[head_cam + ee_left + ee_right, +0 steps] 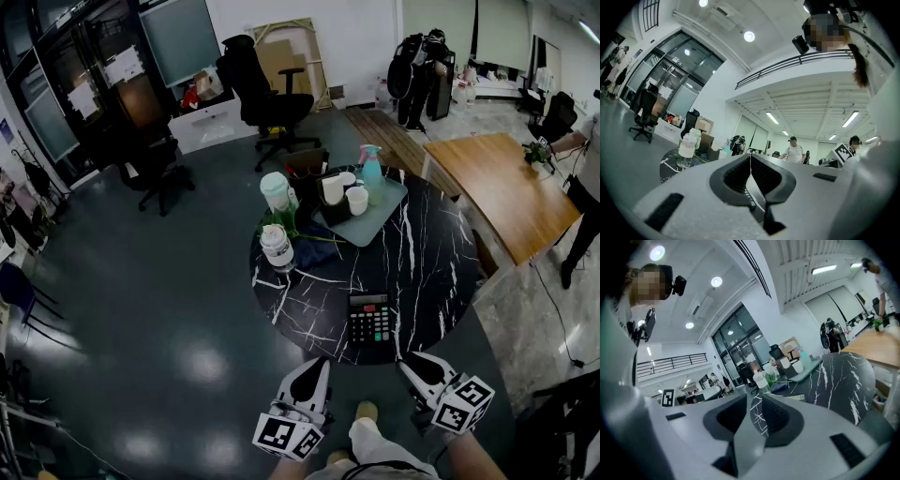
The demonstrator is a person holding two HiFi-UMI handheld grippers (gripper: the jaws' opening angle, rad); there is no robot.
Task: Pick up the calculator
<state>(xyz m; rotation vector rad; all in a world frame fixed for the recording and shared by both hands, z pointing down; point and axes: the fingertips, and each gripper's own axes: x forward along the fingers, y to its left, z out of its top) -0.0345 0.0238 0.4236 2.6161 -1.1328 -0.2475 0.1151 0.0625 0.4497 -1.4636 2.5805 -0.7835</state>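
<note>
**While both grippers wait short of the table, the calculator (pixel 369 319) lies untouched**

Since neither tool has reached its target, both are empty. The left gripper (pixel 317 366) is held about level; in its own view the jaws meet at the tips with nothing between them. The right gripper (pixel 407 364) tilts slightly downward, and its jaws stand a narrow gap apart, through which only the veined tabletop shows. Both hover just off the near rim of the round black marble-patterned table (pixel 427 267).

The calculator lies flat, keys up, at that near rim. It sits ahead of and between the two grippers, with its display towards the far side. A grey tray (pixel 380 220) with white cups (pixel 357 200) and a lidded bottle (pixel 277 246) stand farther back, well apart from it.

Handling, as judged: the calculator is probably a light, stiff plastic slab with a low profile. It is likely to skate on the polished top if nudged from one side only. The long side edges near mid-length look like the best hold, because they keep the jaws off the keys and the display. The narrow gap of the right gripper appears too small for that width and would need widening first.
</note>
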